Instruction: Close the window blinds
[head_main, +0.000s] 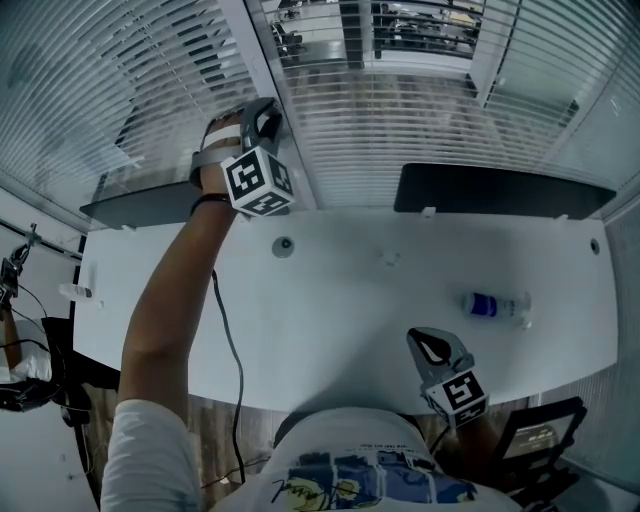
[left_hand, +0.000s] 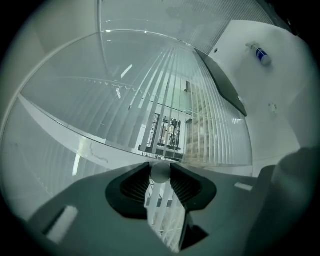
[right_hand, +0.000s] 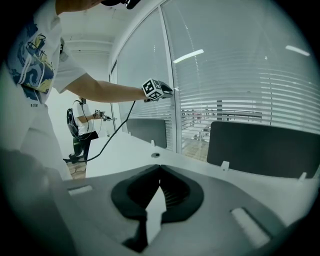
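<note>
The window blinds (head_main: 400, 130) hang behind the white desk, their slats partly open so that the room beyond shows through. My left gripper (head_main: 268, 118) is raised to the window frame between two blinds. In the left gripper view a thin round grey wand (left_hand: 160, 172) sits between the jaws, and both pads touch it, with the slats (left_hand: 210, 115) behind. My right gripper (head_main: 425, 342) rests low near the desk's front edge, its jaws shut on nothing (right_hand: 159, 168). The right gripper view shows the left gripper (right_hand: 167, 90) up at the window.
A white desk (head_main: 340, 320) carries a small plastic bottle (head_main: 495, 304) at the right and a round grommet (head_main: 285, 246). Two dark partition panels (head_main: 500, 190) stand along its far edge. A black cable (head_main: 232, 350) hangs from the left gripper across the desk.
</note>
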